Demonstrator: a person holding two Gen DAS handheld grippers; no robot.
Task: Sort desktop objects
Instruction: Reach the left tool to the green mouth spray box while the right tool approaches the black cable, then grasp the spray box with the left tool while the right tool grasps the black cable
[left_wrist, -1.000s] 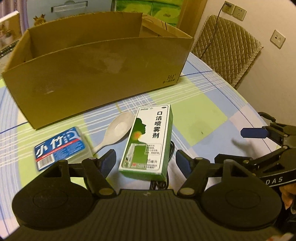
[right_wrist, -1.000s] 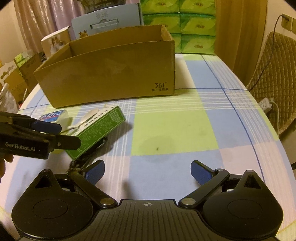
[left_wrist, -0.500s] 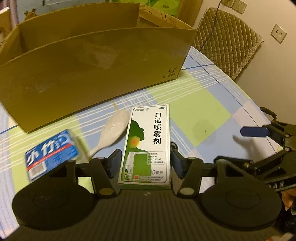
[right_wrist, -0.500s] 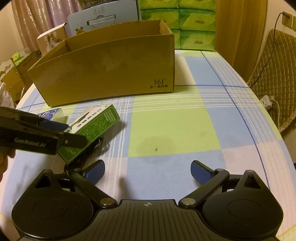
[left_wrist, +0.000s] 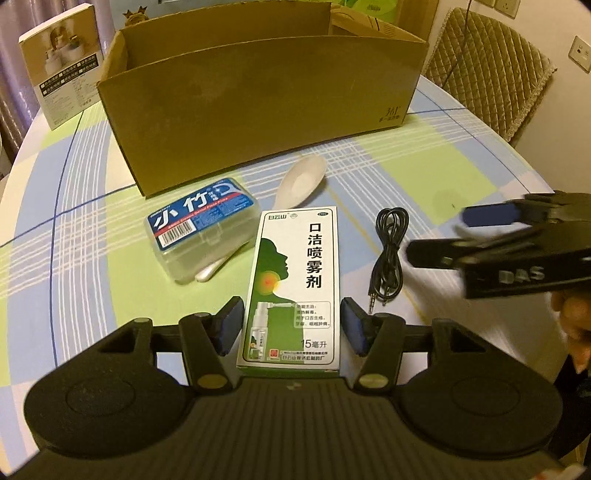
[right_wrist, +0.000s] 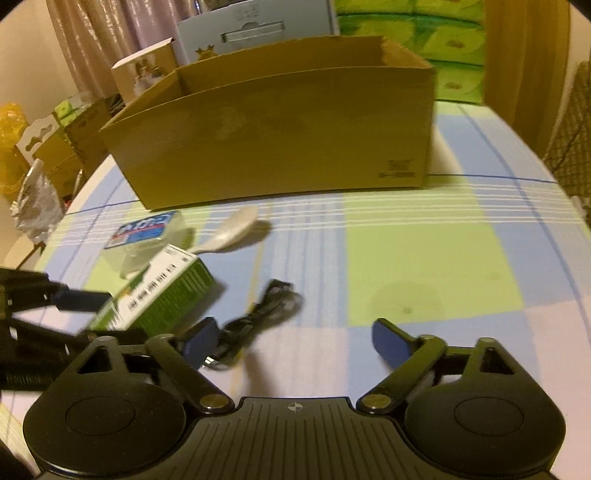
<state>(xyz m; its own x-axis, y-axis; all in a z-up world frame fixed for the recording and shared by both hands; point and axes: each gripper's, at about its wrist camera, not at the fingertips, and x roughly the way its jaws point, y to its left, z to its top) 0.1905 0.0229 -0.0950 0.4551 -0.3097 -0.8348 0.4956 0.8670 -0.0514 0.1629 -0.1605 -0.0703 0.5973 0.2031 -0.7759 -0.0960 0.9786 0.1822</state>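
Where the left wrist view looks down, the left gripper (left_wrist: 291, 325) straddles the near end of the spray box (left_wrist: 293, 288), one blue pad on each long side; whether the pads (left_wrist: 231, 325) press the box or stand just clear cannot be told; the box lies flat on the checked table (left_wrist: 461, 177); the floss case (left_wrist: 201, 230) lies just left of it, over the handle of the white spoon (left_wrist: 299, 182); the coiled cable (left_wrist: 388, 254) lies just right of the box; the carton (left_wrist: 258, 107) stands open behind them; the right gripper (left_wrist: 454, 240) enters from the right edge, blurred, near the cable.

In the right wrist view, the right gripper (right_wrist: 293, 339) is spread wide and holds nothing; the cable (right_wrist: 258, 317) lies beside its left finger; the spray box (right_wrist: 162, 291) sits left of the cable with the left gripper (right_wrist: 79, 314) at its end; the floss case (right_wrist: 147, 232) and spoon (right_wrist: 231, 230) lie beyond, before the carton (right_wrist: 280, 136).
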